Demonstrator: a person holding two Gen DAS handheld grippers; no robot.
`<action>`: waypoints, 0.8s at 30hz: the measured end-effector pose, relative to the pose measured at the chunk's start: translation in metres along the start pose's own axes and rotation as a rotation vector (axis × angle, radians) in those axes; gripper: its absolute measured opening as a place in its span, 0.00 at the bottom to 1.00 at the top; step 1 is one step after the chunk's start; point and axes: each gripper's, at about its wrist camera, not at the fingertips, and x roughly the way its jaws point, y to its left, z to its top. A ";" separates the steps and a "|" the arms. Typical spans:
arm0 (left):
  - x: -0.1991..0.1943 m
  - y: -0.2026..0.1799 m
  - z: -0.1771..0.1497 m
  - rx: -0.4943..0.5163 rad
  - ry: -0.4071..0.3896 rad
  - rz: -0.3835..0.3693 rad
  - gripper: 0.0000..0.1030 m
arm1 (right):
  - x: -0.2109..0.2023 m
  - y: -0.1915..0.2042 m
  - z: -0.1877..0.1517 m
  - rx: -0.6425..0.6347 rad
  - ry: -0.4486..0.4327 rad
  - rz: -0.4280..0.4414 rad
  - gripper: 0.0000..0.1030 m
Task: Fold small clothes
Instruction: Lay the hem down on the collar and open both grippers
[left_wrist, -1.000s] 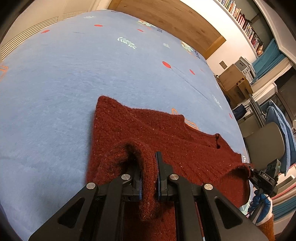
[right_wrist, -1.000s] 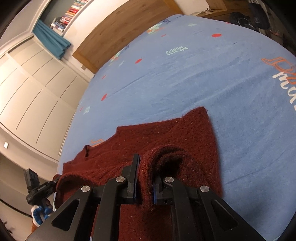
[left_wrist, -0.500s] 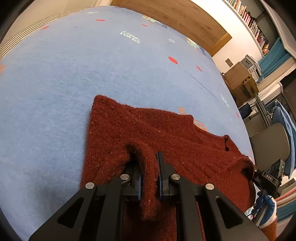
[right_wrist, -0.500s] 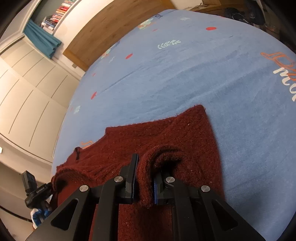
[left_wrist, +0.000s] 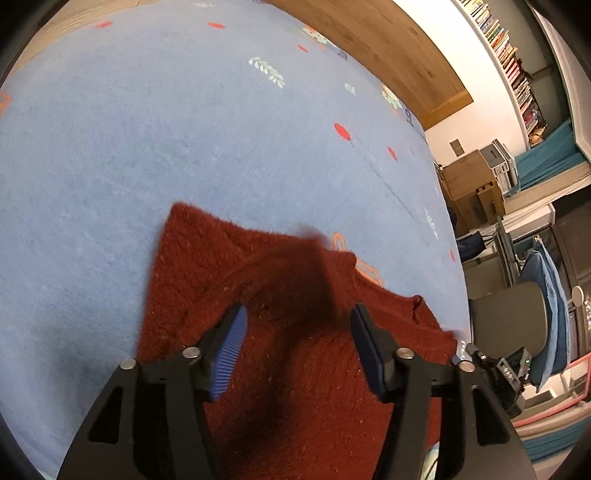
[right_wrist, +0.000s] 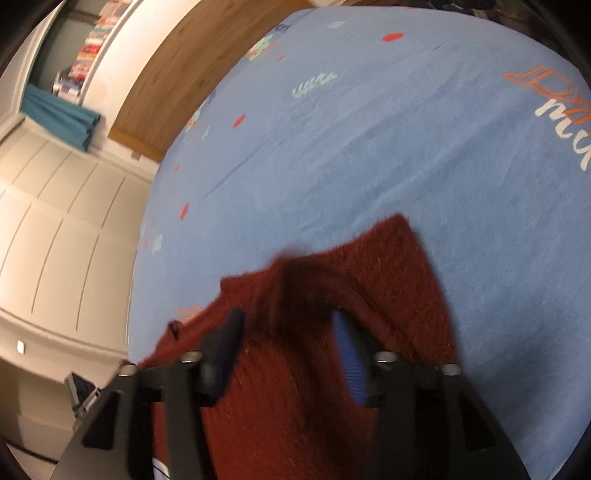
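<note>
So, left wrist view first: the left claw (left_wrist: 297, 339) has its blue-padded fingers (left_wrist: 229, 350) spread wide apart with nothing pinched between them, hanging just above the dark red knit sweater (left_wrist: 207, 269). The sweater lies on the light blue blanket (left_wrist: 147, 129) (a printed one, red dots and little leaf shapes), and there's a blurred hump of knit sitting right in front of the gap between the fingers, which looks to me like a flap of fabric dropping onto the layer below. Far corner of the sweater is flat on the blanket, and the neckline with its little slit is off toward the right. Over in the right wrist view it's pretty much the mirror image: the right claw (right_wrist: 286, 341) is also open, fingers wide, gripping nothing, and the same sweater (right_wrist: 413, 280) has a smeary raised fold ahead of the fingers, with its outer corner resting flat on the blanket (right_wrist: 369, 147). The whole frame is motion-blurred, so I can't tell how neatly the edges line up. My read is we're at the release part of a fold, bottom edge brought up over the body. Next move probably calls for backing both claws clear without snagging the fuzzy knit, checking the fold landed square, then regrasping one side for the crosswise fold.
</note>
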 end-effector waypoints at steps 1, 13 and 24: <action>-0.004 -0.002 0.002 0.007 -0.008 0.011 0.53 | -0.003 0.002 0.002 0.001 -0.010 -0.007 0.59; -0.005 -0.053 -0.025 0.293 -0.093 0.228 0.54 | -0.018 0.070 -0.015 -0.421 -0.063 -0.123 0.60; 0.057 -0.036 -0.072 0.454 -0.164 0.416 0.58 | 0.041 0.034 -0.048 -0.567 -0.029 -0.254 0.60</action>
